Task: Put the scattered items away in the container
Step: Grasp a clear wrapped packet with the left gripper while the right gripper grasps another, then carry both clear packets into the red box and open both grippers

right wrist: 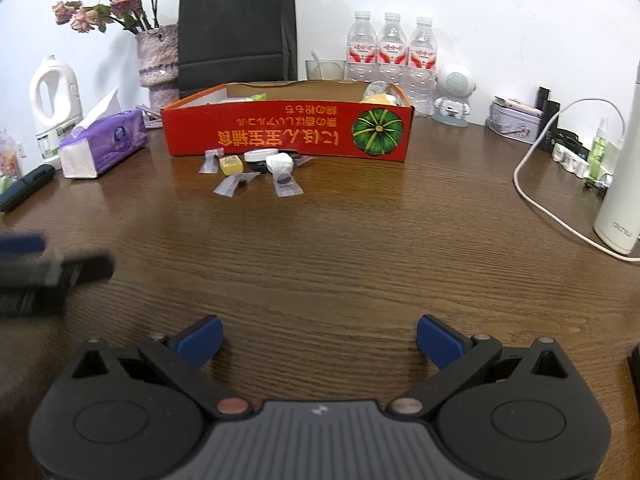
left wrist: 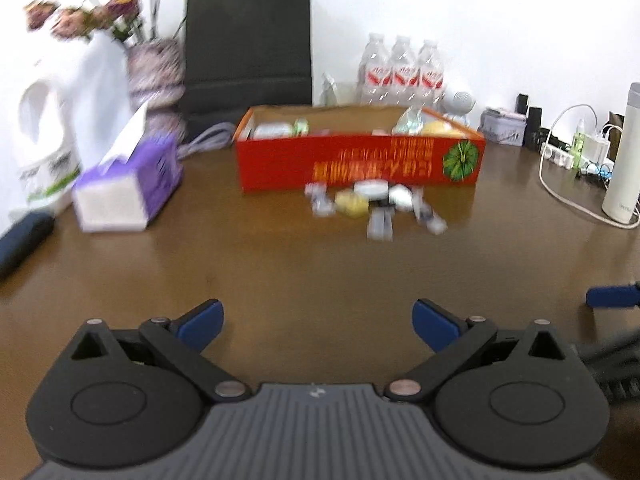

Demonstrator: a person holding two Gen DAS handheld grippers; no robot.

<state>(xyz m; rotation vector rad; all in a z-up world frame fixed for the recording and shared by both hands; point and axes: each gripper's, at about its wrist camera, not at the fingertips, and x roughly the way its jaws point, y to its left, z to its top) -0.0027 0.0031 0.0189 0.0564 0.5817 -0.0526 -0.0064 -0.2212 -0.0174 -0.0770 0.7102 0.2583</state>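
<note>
A red cardboard box (left wrist: 360, 162) (right wrist: 288, 134) with a green pumpkin picture stands on the brown table; some items lie inside it. Just in front of it lie several small items: a yellow block (right wrist: 231, 165) (left wrist: 351, 202), a white round lid (right wrist: 259, 155), a white wrapped piece (right wrist: 279, 162) and clear candy wrappers (right wrist: 287, 185). My left gripper (left wrist: 318, 322) is open and empty, far back from the pile. My right gripper (right wrist: 319, 340) is also open and empty, equally far away. The left view is blurred.
A purple tissue box (right wrist: 102, 146), a white jug (right wrist: 54, 98) and a vase of dried flowers (right wrist: 158, 66) stand at the left. A black bag (right wrist: 238, 30), water bottles (right wrist: 390, 54), a white thermos (right wrist: 622, 200), a cable (right wrist: 536, 200) and small gadgets line the back and right.
</note>
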